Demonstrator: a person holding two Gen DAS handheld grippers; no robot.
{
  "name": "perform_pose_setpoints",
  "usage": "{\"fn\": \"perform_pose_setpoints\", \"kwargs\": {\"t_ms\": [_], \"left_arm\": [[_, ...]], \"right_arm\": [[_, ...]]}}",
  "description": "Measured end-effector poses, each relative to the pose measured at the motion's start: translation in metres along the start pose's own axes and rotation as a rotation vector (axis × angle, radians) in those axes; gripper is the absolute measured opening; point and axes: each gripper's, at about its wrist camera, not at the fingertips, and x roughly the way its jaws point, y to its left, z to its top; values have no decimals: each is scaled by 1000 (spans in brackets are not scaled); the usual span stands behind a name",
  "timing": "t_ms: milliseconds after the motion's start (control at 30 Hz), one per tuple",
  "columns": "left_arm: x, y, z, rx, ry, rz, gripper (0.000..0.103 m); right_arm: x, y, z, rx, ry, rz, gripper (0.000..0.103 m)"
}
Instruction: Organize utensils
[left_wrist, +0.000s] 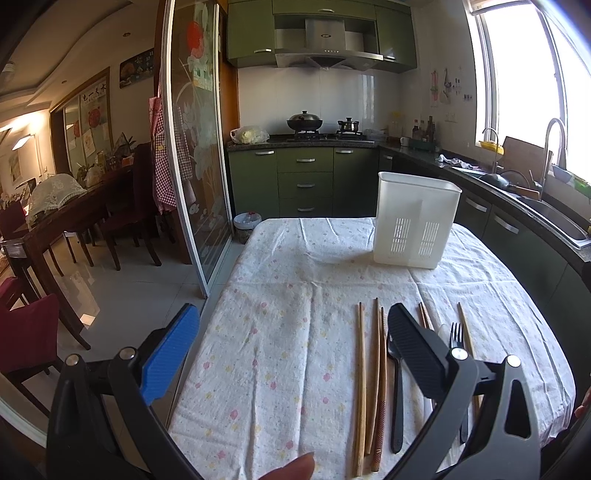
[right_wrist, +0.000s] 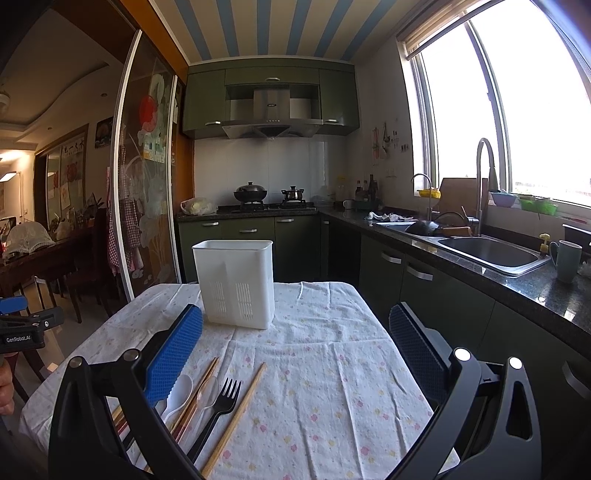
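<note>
A white plastic utensil holder (left_wrist: 415, 219) (right_wrist: 236, 282) stands upright at the far end of the table. Wooden chopsticks (left_wrist: 361, 384) (right_wrist: 236, 417), a black spoon (left_wrist: 396, 384), a black fork (left_wrist: 457, 334) (right_wrist: 221, 406), a white spoon (right_wrist: 180, 393) and a clear spoon (right_wrist: 208, 391) lie side by side near the front edge. My left gripper (left_wrist: 291, 350) is open and empty above the cloth, left of the utensils. My right gripper (right_wrist: 295, 358) is open and empty, right of the utensils.
The table wears a white flowered cloth (left_wrist: 295, 325) (right_wrist: 325, 369). A kitchen counter with a sink (right_wrist: 487, 253) runs along the right. A glass sliding door (left_wrist: 195, 147) and dining chairs (left_wrist: 29, 336) stand to the left. My left gripper shows at the right wrist view's left edge (right_wrist: 22, 325).
</note>
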Motion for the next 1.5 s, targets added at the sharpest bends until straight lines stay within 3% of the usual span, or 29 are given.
{"fn": "perform_pose_setpoints", "kwargs": {"t_ms": [100,167,333,433,533,667,733,800,967,1200,1233,1300,1400,1500], "left_arm": [[14,0,-1,-15,75,-22,97],[28,-2,-2,1,139,-35,97],[77,-11,-4,32,445,-165,97],[109,-15,-11,-7,650,-258,97],[130,-24,-19,5,763,-240,97],[148,-36,-19,63,877,-209,96],[156,-38,-17,58,911,-186,91],[166,-42,-16,81,959,-165,70],[190,-51,-15,107,1043,-135,67],[221,-71,3,146,1033,-126,66],[226,-76,4,154,1036,-130,64],[238,-83,5,169,1048,-139,49],[253,-89,9,168,1059,-152,35],[257,-91,12,185,1054,-160,28]], "right_arm": [[8,1,2,-4,39,18,99],[20,1,5,17,105,82,99],[76,3,8,62,422,216,99],[111,5,-2,113,628,257,99],[135,8,-18,146,789,295,99],[149,7,-29,145,866,298,99],[152,7,-28,141,886,298,99],[155,4,-29,152,909,303,99],[165,1,-27,135,960,290,99],[178,8,-25,107,988,283,99],[179,9,-25,105,991,284,99],[181,10,-24,109,995,290,99],[182,13,-22,105,997,301,99],[182,14,-22,100,1002,301,99]]}}
